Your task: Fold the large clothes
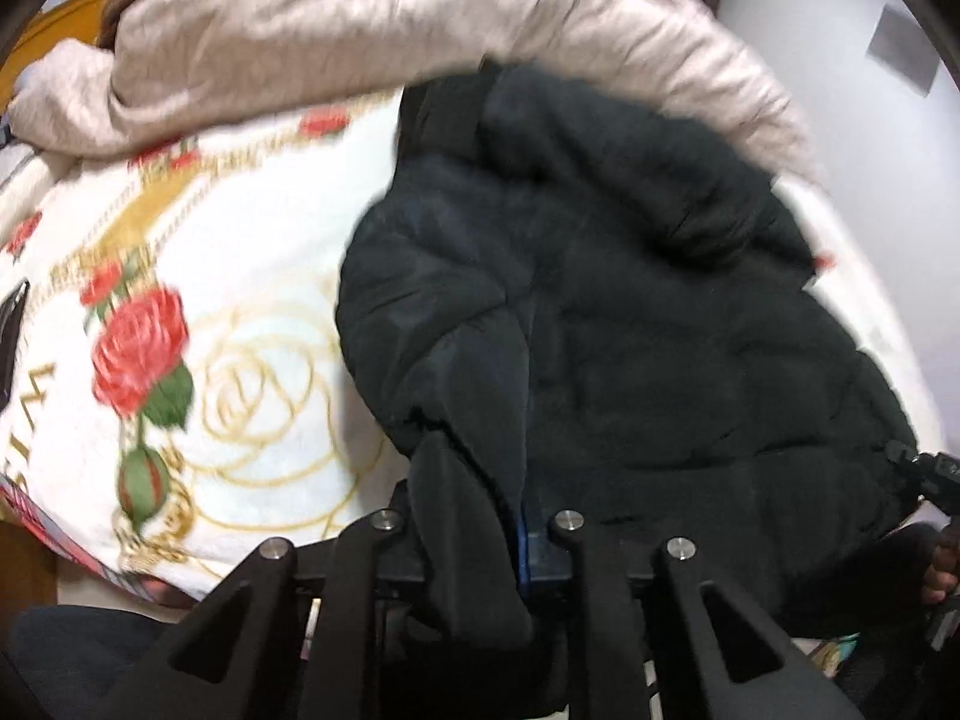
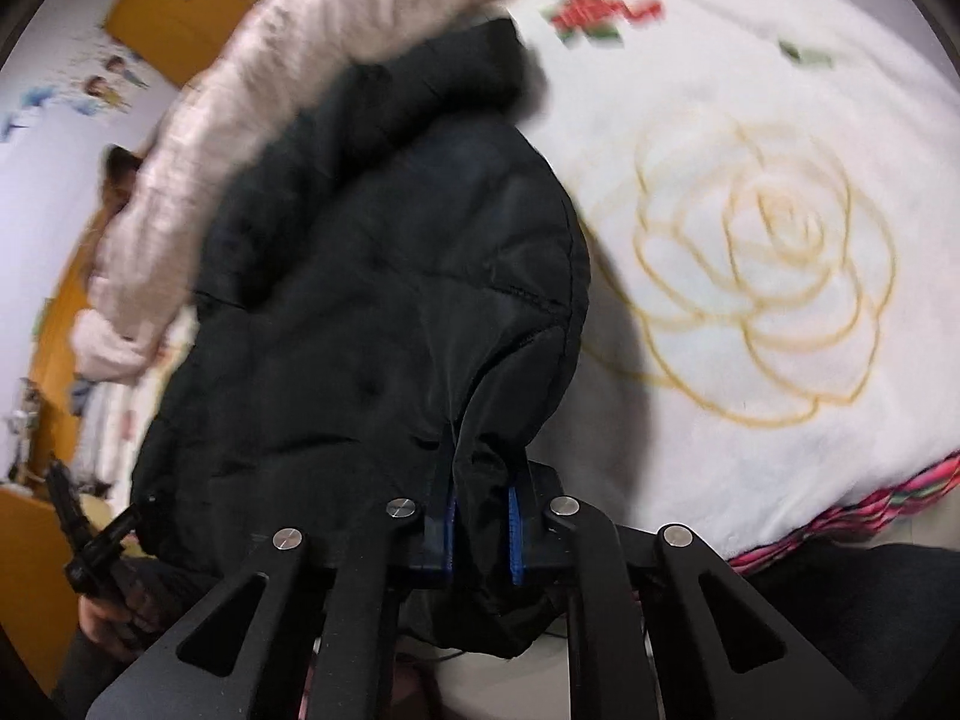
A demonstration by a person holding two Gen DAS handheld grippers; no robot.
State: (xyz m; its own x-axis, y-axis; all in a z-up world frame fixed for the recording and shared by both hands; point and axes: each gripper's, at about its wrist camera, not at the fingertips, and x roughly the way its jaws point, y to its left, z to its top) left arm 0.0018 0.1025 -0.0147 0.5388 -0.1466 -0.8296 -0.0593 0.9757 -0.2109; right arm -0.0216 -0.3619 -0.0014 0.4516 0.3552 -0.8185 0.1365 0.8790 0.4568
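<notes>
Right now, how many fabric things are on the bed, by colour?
Black: 1, the padded jacket, pinched by both tongs, left and right.
Beige: 1, the bunched quilt.
White with roses: 1, the blanket.
Total: 3

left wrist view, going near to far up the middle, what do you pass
left gripper shut on a bunched fold of the black puffer jacket → the jacket's spread body on the white rose-print blanket → the beige quilt rolled along the far edge
</notes>
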